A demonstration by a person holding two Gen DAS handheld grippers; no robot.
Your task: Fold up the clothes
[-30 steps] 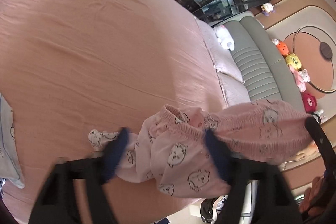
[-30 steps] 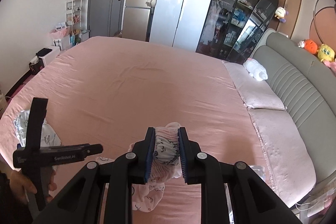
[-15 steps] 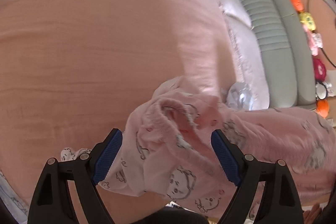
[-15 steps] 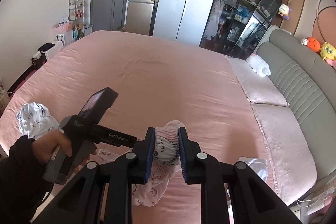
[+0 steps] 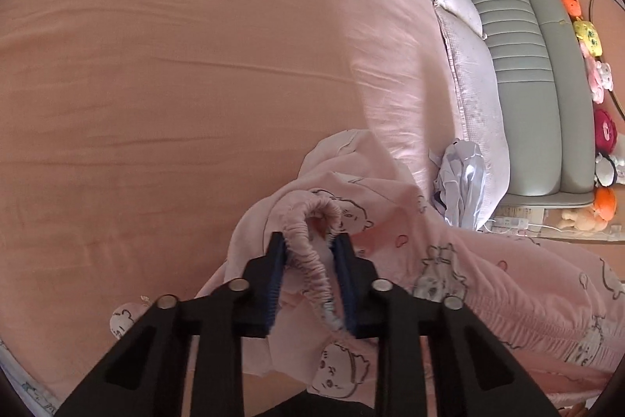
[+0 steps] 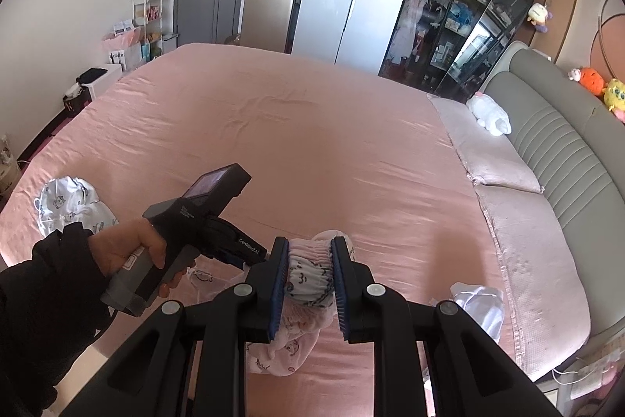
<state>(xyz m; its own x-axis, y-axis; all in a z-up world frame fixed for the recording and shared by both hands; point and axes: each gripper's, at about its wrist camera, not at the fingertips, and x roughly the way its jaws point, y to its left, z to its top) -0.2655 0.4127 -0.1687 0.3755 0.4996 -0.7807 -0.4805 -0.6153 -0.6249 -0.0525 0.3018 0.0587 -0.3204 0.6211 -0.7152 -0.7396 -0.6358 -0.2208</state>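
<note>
We are gathering the pale pink cartoon-print elastic-waist trousers by the waistband, right gripper clamped on it, left gripper closing round it; next, we judge, spread it flat on the pink bedsheet

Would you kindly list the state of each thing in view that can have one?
pink pajama pants: crumpled, waistband gripped at two spots.
left gripper: jaws closing, waistband between them.
right gripper: shut on the gathered waistband.
white garment: crumpled, near the bed edge.
patterned garment: bunched on the bed.
</note>
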